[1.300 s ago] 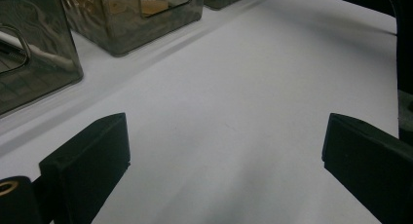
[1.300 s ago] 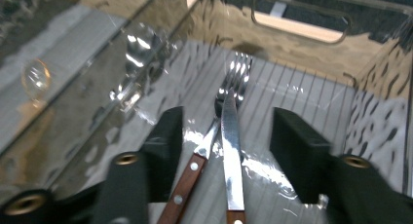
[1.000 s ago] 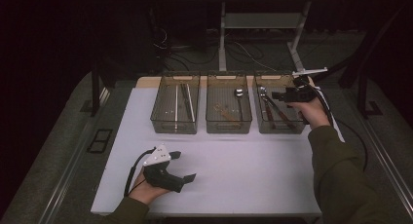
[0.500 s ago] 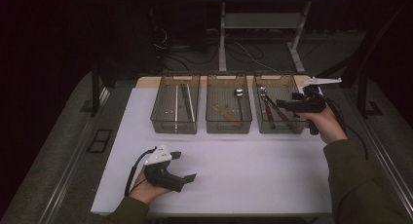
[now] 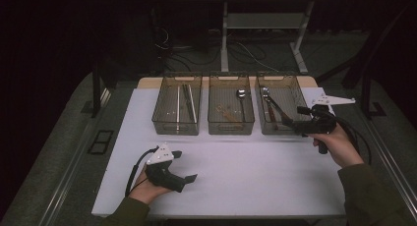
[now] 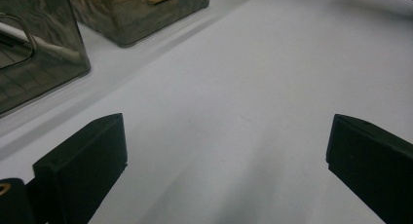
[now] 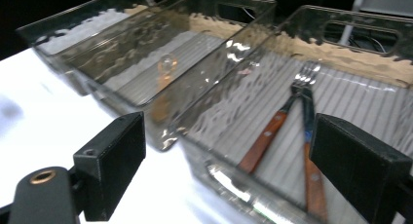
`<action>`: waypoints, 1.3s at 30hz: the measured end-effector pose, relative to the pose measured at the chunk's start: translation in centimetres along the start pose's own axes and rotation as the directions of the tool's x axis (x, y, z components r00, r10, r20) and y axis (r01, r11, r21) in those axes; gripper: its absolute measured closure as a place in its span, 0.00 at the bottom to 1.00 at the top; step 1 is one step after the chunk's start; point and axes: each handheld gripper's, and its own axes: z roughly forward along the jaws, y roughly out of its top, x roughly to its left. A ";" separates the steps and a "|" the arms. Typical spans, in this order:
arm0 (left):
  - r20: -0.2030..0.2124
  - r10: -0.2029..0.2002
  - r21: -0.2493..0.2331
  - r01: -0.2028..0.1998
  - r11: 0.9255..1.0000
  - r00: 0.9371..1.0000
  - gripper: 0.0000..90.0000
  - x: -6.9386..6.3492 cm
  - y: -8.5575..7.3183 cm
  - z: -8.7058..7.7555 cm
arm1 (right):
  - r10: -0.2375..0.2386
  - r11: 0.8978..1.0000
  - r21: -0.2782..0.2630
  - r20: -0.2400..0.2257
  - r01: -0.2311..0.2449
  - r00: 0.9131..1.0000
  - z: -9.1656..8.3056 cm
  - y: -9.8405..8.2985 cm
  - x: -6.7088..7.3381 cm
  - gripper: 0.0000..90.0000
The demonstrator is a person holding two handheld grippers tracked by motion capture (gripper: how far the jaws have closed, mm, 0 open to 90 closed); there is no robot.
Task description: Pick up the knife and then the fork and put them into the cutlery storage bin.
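Forearms come in from the near edge of the white table (image 5: pixel 255 182), one gripper in each hand. The left gripper (image 5: pixel 189 177) rests low on the table near the person, jaws spread wide with nothing but bare table between them, as its own view confirms. Farther out on the right, the right gripper (image 5: pixel 289 124) hovers at the near wall of the right bin (image 5: pixel 295 86); its jaws have just been opening and now stand wide, with nothing between them.

In the right gripper view the two forks (image 7: pixel 287 117) lie side by side on the ribbed floor of that bin, wooden handles toward the gripper, tines toward the far wall; the two overlap near the tines. Beyond, in the row, the middle bin (image 5: pixel 231 78) holds a spoon (image 5: pixel 241 96) and some brownish pieces too small to name, and the left bin (image 5: pixel 162 108) holds long thin utensils.

The work in hand appears to be sorting cutlery into bins. Risks from here: if the gripper swings low it could knock the near wall and shove the light bin across the table. If it reaches in again, the wide jaws could catch both crossed forks at once, or a smooth handle could slip from the pads and clatter back.
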 end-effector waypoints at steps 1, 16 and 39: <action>0.002 -0.001 0.000 0.001 1.000 1.000 0.00 0.0 0.0 0.0 | -0.006 1.000 -0.001 -0.010 0.006 1.000 -0.2 -0.3 0.3 0.15; 0.003 0.002 0.000 -0.002 1.000 1.000 0.00 -0.2 0.0 -0.1 | -0.054 0.998 0.017 -0.088 0.055 0.995 -1.8 -5.2 4.0 0.15; 0.003 0.003 -0.002 -0.003 1.000 1.000 0.00 -0.4 -0.1 -0.3 | -0.116 0.989 0.073 -0.168 0.130 0.979 -2.2 -10.2 7.5 0.15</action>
